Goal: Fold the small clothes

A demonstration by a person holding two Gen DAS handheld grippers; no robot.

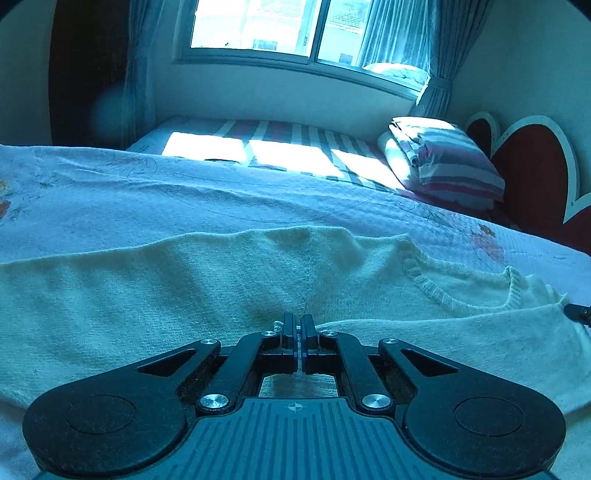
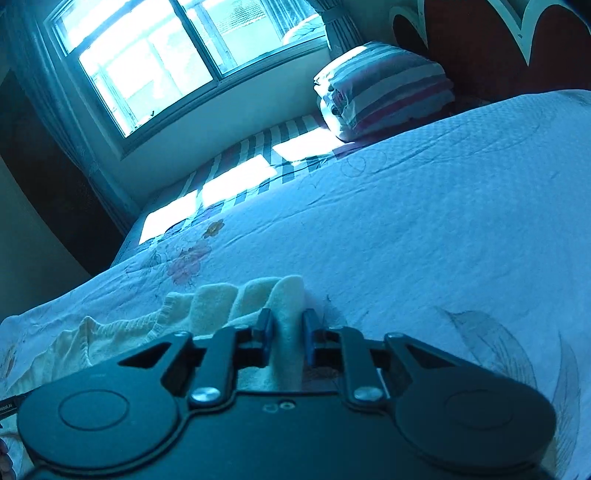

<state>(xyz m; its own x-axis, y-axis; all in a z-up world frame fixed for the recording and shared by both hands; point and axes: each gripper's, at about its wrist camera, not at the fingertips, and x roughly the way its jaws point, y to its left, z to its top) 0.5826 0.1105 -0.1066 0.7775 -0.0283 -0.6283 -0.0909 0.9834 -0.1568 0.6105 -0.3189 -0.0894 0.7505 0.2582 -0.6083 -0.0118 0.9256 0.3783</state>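
Observation:
A small cream knitted sweater (image 1: 184, 295) lies spread on the white bedspread (image 1: 184, 199), its ribbed neckline (image 1: 461, 291) to the right. My left gripper (image 1: 298, 325) is shut, pinching a near edge of the sweater at its middle. In the right wrist view the sweater (image 2: 221, 302) is bunched in folds. My right gripper (image 2: 288, 325) is shut on a fold of it at the shoulder, the fabric filling the gap between the fingers. The tip of the right gripper (image 1: 578, 313) shows at the left view's right edge.
A folded striped quilt (image 1: 447, 162) sits at the head of the bed by a red heart-shaped headboard (image 1: 532, 170). A striped mattress (image 1: 280, 136) lies bare under the window (image 1: 273, 26). The bedspread (image 2: 443, 221) stretches beyond the sweater.

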